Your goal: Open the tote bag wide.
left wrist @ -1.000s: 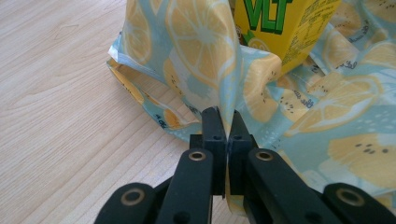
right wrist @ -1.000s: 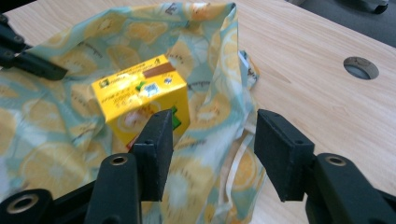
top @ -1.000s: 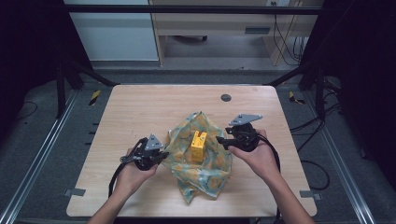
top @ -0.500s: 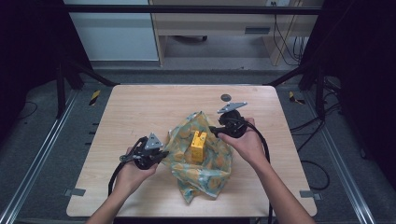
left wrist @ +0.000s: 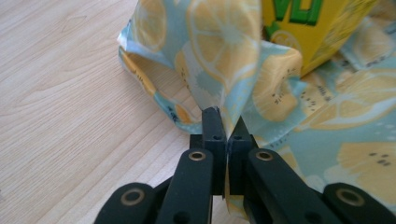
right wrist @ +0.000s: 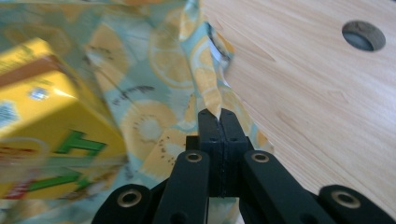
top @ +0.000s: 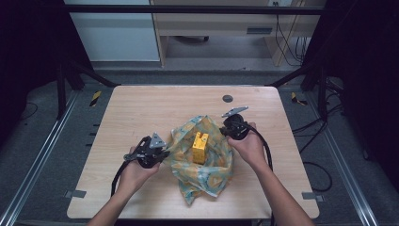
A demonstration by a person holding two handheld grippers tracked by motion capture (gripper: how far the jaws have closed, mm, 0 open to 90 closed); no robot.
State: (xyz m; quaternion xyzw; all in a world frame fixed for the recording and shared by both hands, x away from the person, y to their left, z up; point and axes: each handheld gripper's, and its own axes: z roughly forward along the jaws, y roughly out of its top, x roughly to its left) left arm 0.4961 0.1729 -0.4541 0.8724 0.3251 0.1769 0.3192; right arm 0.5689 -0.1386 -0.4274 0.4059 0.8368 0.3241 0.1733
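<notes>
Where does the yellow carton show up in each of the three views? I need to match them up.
High view: the yellow carton stands upright mid-table on the lemon-print cloth, between the two grippers.
Left gripper view: top right, behind the pinched cloth fold.
Right gripper view: left side, blurred, lying across the cloth.
Shared landmark: the lemon-print cloth beneath the carton.

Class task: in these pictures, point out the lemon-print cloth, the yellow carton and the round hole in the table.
lemon-print cloth [top: 207, 167], high view, on its spread lower half.
yellow carton [top: 200, 148], high view, on its front face.
round hole [right wrist: 363, 35], right gripper view, on its dark middle.
</notes>
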